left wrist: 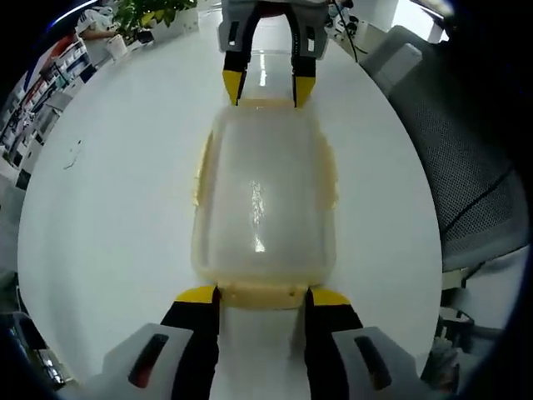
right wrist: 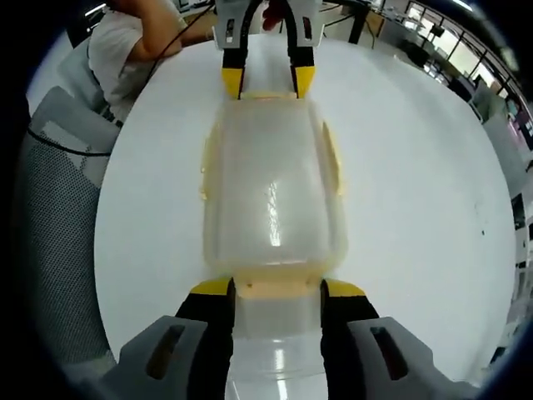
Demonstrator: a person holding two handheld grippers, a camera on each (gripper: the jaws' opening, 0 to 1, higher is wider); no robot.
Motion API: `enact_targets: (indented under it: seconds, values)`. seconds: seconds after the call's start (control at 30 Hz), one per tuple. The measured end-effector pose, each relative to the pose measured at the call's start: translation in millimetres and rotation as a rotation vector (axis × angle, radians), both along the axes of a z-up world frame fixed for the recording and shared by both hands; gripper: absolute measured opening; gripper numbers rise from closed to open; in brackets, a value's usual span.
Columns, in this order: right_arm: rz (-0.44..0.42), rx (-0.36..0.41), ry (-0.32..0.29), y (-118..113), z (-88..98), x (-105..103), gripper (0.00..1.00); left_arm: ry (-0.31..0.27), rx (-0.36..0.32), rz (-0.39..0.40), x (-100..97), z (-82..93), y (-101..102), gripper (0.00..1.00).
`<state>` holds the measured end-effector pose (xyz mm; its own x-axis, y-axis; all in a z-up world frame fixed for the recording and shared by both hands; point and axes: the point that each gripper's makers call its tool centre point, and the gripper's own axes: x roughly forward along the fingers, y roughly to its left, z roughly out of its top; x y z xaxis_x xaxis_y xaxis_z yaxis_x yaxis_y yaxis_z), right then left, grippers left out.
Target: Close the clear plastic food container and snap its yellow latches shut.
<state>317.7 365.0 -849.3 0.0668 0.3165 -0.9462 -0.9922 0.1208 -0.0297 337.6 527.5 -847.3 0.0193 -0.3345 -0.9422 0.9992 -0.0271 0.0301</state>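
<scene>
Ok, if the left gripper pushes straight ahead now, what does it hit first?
The container's near end latch, which sits right between the tips of the left gripper; contact can't be told. Beyond it come the container and the right gripper.

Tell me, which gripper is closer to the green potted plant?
Right. The right gripper sits at the clear food container's far end, with the potted plant just beyond it; the left gripper is at the container's opposite end, farther away.
</scene>
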Motion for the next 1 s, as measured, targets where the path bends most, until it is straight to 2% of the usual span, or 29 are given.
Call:
enact_targets:
  seconds: [0.37,0.47,0.77,1.0]
  values:
    - [0.007,-0.017,0.032,-1,0.5,0,0.36,0.004,0.005,0.009,-0.7,0.2,0,0.33]
    - [0.014,-0.019,0.045,-2,0.7,0,0.36,0.021,-0.004,0.015,-2.8,1.8,0,0.33]
    - [0.017,0.011,0.063,1,7.7,-7,0.35,0.03,0.005,0.026,-10.4,5.8,4,0.33]
    - [0.029,0.018,0.067,-3,11.1,-10,0.35,0.036,-0.021,0.035,-12.2,14.2,0,0.32]
